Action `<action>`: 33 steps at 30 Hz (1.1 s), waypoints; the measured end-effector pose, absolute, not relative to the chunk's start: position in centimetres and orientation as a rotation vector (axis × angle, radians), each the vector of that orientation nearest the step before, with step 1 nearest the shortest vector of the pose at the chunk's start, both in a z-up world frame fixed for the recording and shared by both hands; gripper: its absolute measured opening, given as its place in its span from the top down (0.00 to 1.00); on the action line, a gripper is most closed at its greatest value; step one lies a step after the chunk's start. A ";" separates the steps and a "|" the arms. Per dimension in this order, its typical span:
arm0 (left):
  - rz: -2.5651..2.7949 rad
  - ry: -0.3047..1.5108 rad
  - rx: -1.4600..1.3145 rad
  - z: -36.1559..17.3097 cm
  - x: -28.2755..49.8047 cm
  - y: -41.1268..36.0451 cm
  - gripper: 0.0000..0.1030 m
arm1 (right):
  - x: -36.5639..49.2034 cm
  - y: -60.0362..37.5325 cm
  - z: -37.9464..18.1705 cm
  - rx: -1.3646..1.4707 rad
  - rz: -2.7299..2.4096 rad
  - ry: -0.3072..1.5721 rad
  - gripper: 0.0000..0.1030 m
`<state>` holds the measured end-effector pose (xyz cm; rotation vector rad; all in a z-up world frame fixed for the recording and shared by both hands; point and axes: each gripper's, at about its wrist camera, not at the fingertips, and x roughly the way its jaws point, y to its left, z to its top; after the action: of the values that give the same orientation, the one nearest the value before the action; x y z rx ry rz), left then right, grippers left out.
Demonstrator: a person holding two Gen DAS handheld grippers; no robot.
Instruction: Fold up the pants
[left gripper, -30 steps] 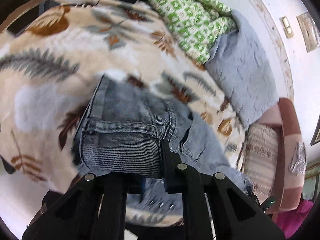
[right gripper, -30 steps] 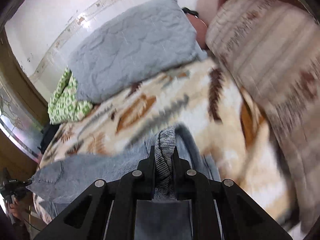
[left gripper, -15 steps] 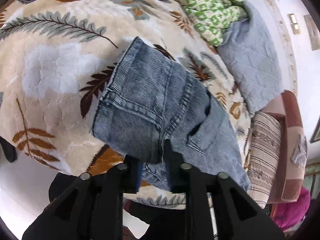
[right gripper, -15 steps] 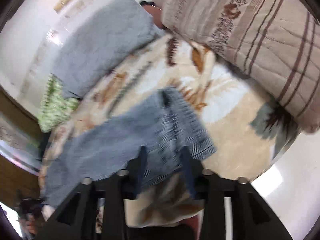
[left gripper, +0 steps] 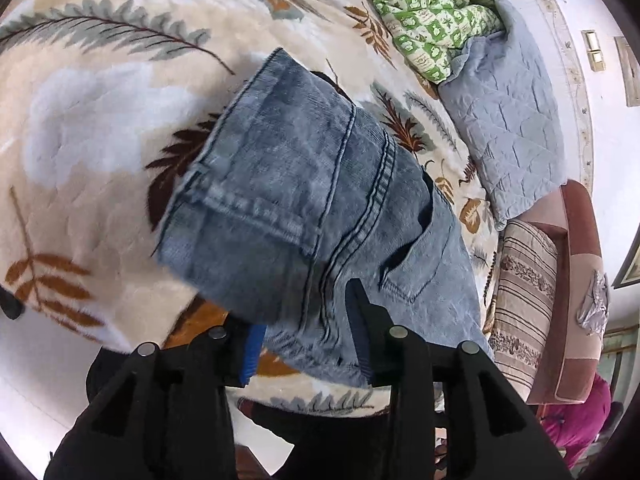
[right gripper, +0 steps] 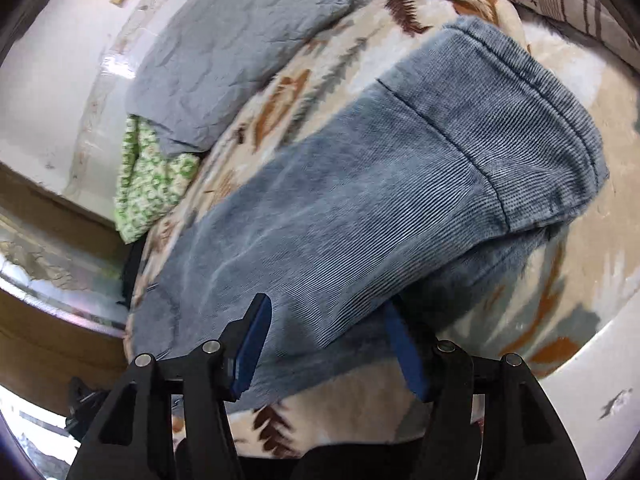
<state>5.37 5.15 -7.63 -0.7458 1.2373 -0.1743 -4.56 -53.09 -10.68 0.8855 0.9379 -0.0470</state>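
The blue denim pants (left gripper: 312, 208) lie on a leaf-patterned blanket (left gripper: 100, 120), folded lengthwise with one leg over the other. The waistband and a back pocket show in the left wrist view. The leg hems (right gripper: 532, 112) show in the right wrist view, where the pants (right gripper: 360, 200) run diagonally. My left gripper (left gripper: 306, 340) is open just above the waist end, holding nothing. My right gripper (right gripper: 328, 344) is open above the near edge of the legs, holding nothing.
A green patterned quilt (left gripper: 424, 12) and a grey quilted pillow (left gripper: 512, 120) lie at the bed's far side. A striped cushion (left gripper: 524, 292) sits by a brown headboard (left gripper: 580, 280). The bed edge and white floor (right gripper: 600, 380) are close below both grippers.
Both grippers were shut on the pants a second ago. They have opened, let the denim drop flat on the blanket, and pulled back and up.
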 end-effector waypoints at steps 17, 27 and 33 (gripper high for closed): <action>-0.141 1.264 -0.697 -9.9 3.3 7.4 0.87 | -8.9 -53.4 -14.0 1.041 0.006 0.962 0.96; -0.375 1.161 -0.556 -4.3 0.0 9.3 0.83 | -10.3 -53.8 -6.3 0.771 0.002 0.988 0.76; -0.267 1.068 -0.549 -2.0 5.9 12.1 0.32 | -2.0 -49.3 -2.0 0.572 0.173 0.943 0.40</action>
<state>5.90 12.12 -2.04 -0.5491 1.0680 -0.2665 -2.02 -49.28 -1.99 0.5724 0.9435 0.1730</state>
